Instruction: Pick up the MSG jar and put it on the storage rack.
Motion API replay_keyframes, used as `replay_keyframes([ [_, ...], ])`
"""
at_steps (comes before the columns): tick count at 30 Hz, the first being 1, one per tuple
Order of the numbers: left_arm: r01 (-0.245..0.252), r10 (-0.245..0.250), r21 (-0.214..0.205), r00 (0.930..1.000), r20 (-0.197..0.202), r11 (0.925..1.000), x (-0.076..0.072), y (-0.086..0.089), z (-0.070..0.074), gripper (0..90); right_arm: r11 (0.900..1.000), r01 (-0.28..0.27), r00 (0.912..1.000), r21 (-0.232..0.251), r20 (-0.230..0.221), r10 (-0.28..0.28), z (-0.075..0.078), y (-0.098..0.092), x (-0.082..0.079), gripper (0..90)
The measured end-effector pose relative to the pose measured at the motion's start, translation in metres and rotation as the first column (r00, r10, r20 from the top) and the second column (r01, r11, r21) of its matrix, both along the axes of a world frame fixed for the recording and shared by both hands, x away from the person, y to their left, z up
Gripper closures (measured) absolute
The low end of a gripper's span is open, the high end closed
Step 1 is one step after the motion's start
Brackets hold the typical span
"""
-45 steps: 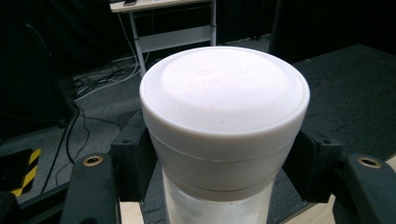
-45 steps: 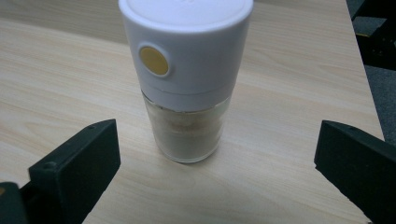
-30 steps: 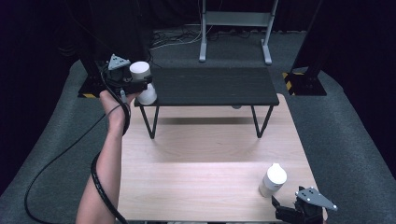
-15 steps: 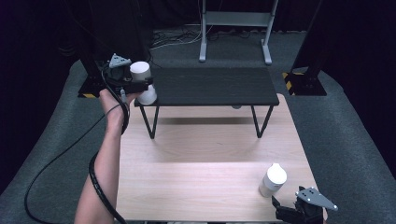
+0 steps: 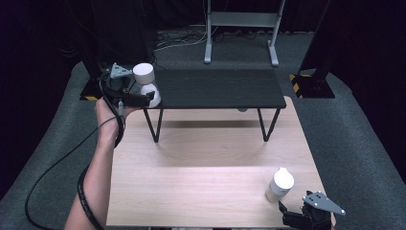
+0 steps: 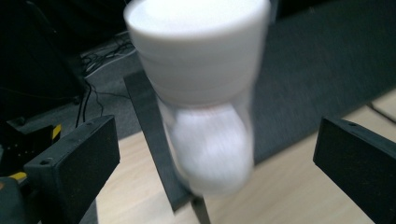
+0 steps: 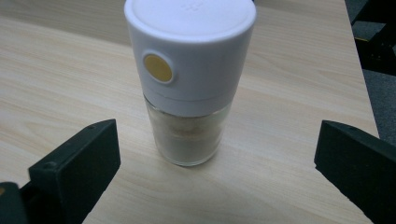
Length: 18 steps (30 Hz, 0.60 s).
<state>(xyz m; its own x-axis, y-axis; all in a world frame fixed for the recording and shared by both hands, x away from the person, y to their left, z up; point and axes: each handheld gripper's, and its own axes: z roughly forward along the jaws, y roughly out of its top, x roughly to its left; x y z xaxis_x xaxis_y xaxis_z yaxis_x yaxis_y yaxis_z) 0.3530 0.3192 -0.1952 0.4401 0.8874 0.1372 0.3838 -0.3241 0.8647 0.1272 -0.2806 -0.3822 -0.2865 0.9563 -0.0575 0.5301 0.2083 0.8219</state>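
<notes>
A white grinder (image 5: 145,82) with a clear lower body stands on the left end of the black shelf (image 5: 215,88). My left gripper (image 5: 140,92) is level with it. Its jaws have just been opening, and in the left gripper view the blurred grinder (image 6: 205,93) sits between them with a gap on each side of my left gripper (image 6: 219,154). A second white grinder (image 5: 280,184) with a yellow button stands on the wooden table (image 5: 206,177) at the front right. My right gripper (image 5: 293,216) rests just behind it, open; the grinder (image 7: 189,79) is ahead of my right gripper (image 7: 219,140), untouched.
The black shelf stands on thin metal legs (image 5: 152,125) over the far half of the table. A cable (image 5: 57,167) trails from the left gripper down along the forearm. Grey carpet (image 5: 364,143) surrounds the table, and a metal stand (image 5: 239,28) rises behind it.
The left gripper has shifted slightly at the shelf's left end, while the grinder there stays in its spot. The right gripper and the front grinder have not moved.
</notes>
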Motion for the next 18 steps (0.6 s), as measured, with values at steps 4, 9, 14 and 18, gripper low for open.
replay_keyframes([
  [4, 0.005, -0.004, 0.05, 0.9998, -0.02, 0.9987, -0.016, -0.001, -0.009, 0.7, 1.0, 0.001, 1.0, 0.006, -0.004, -0.001, -0.001, 0.0, 0.001, 0.0],
  [9, 0.007, 0.0, 0.1, 0.9975, -0.071, 0.995, -0.038, -0.002, -0.039, 0.5, 1.0, 0.0, 1.0, 0.007, 0.001, 0.0, 0.0, -0.001, 0.001, 0.0],
  [14, 0.02, -0.007, 0.12, 0.9943, -0.106, 0.9925, -0.061, -0.005, -0.076, 0.7, 1.0, 0.001, 1.0, 0.007, -0.002, -0.001, 0.001, -0.002, 0.001, 0.0],
  [18, 0.031, -0.014, 0.107, 0.9875, -0.157, 0.9938, -0.073, -0.004, -0.104, 0.7, 1.0, 0.001, 1.0, 0.002, -0.002, -0.001, 0.003, -0.002, 0.0, 0.0],
])
